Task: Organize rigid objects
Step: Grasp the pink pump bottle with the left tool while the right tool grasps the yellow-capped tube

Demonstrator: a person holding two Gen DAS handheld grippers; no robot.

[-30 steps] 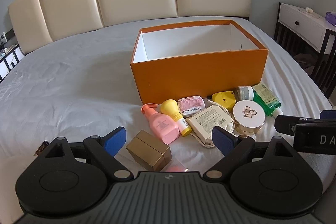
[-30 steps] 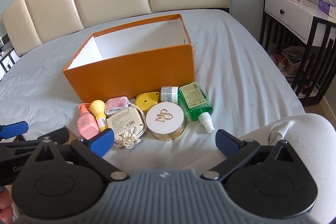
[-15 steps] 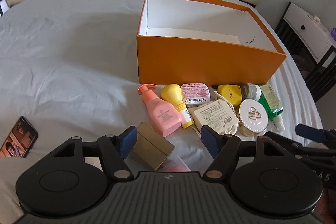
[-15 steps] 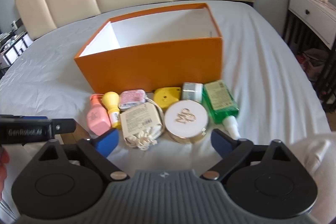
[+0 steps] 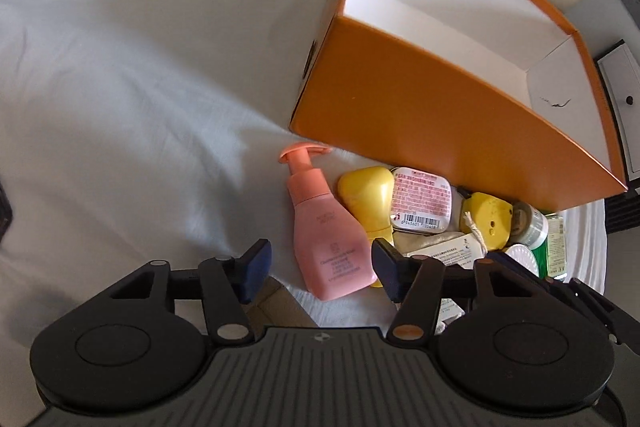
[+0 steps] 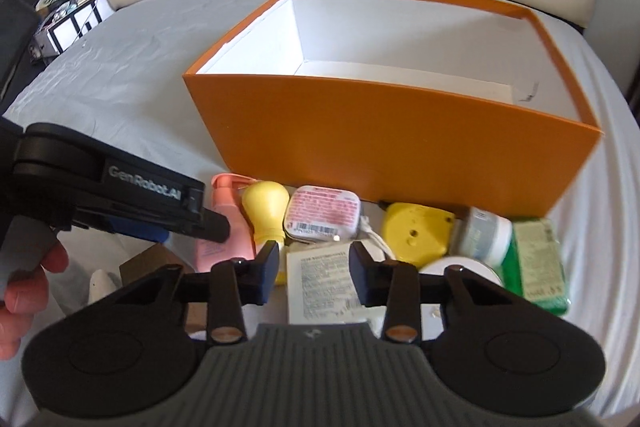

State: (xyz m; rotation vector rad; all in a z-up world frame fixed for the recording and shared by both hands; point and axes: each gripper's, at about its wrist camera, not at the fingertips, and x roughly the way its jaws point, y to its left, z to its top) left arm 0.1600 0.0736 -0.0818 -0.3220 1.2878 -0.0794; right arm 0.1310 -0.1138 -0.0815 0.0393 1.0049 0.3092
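Just changed: both grippers have dropped from a far, level look over the bed to a steep, close look down at the row of toiletries, and both pairs of jaws have just been closing.
Left gripper (image 5: 318,269): it points steeply down at the pink pump bottle (image 5: 326,235); the bottle's lower end lies between the jaws, but a gap shows on each side, so the pads do not press on it yet.
Right gripper (image 6: 314,273): it tilts down over the white labelled packet (image 6: 326,287); the jaws stand narrow with the packet under the gap, not gripping it as far as the blurred view shows.
Hand: a bare hand (image 6: 24,291) shows at the left edge of the right wrist view, holding the left tool low over the bottle.
Orange box (image 6: 394,147): it stands open on the bed (image 5: 120,67) just behind the row, its white inside bare where visible.
Other items: yellow bottle (image 5: 368,197), pink tin (image 5: 424,203), yellow case (image 6: 416,231), white jar (image 6: 486,235) and green bottle (image 6: 538,263) lie in a tight row touching or just beside the box's front wall; a brown carton (image 6: 146,265) sits nearer the person.
Meaning for the task: nothing appears packed yet; this looks like the first double pick, with each gripper about to clamp its own item.
Risk: the items lie crowded, so a jaw may nudge a neighbour.
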